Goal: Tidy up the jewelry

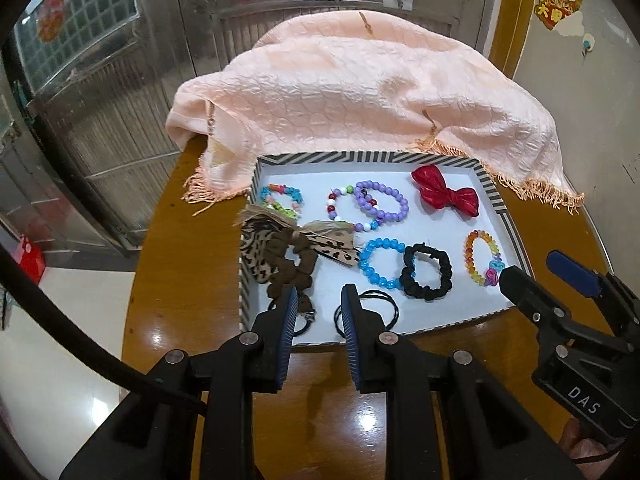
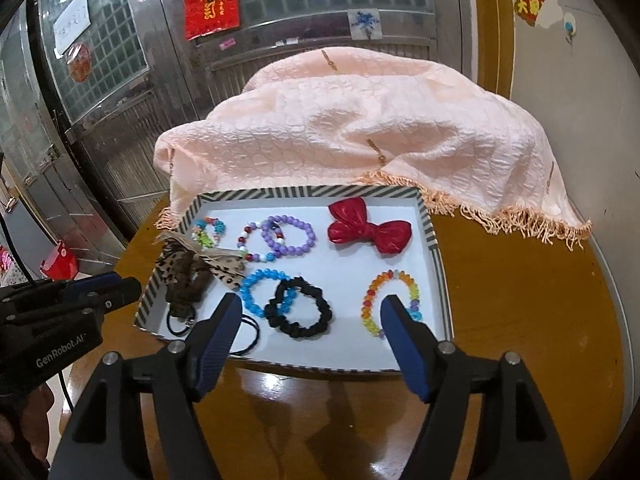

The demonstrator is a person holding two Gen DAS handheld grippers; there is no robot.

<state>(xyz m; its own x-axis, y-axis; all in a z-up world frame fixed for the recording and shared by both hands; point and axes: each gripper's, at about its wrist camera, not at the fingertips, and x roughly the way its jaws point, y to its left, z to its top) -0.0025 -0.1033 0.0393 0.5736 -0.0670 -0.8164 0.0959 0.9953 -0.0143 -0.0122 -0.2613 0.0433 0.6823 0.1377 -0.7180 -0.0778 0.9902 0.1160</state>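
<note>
A striped-rim white tray (image 1: 486,184) (image 2: 434,240) holds jewelry: a red bow (image 1: 444,196) (image 2: 370,230), a purple bead bracelet (image 1: 394,202) (image 2: 306,236), a blue bead bracelet (image 1: 370,264) (image 2: 250,284), a black scrunchie (image 1: 426,272) (image 2: 300,308), a rainbow bead bracelet (image 1: 476,256) (image 2: 372,300), a leopard bow with brown scrunchie (image 1: 288,252) (image 2: 192,272) and black hair ties (image 1: 384,304) (image 2: 248,332). My left gripper (image 1: 318,300) is open and empty over the tray's near left edge. My right gripper (image 2: 310,312) is open and empty at the tray's near edge, and also shows in the left wrist view (image 1: 536,272).
A peach fringed cloth (image 1: 360,100) (image 2: 360,128) is draped behind the tray on the round brown table (image 1: 192,280) (image 2: 520,300). Metal doors stand behind. A red bag (image 1: 28,258) sits on the floor at left.
</note>
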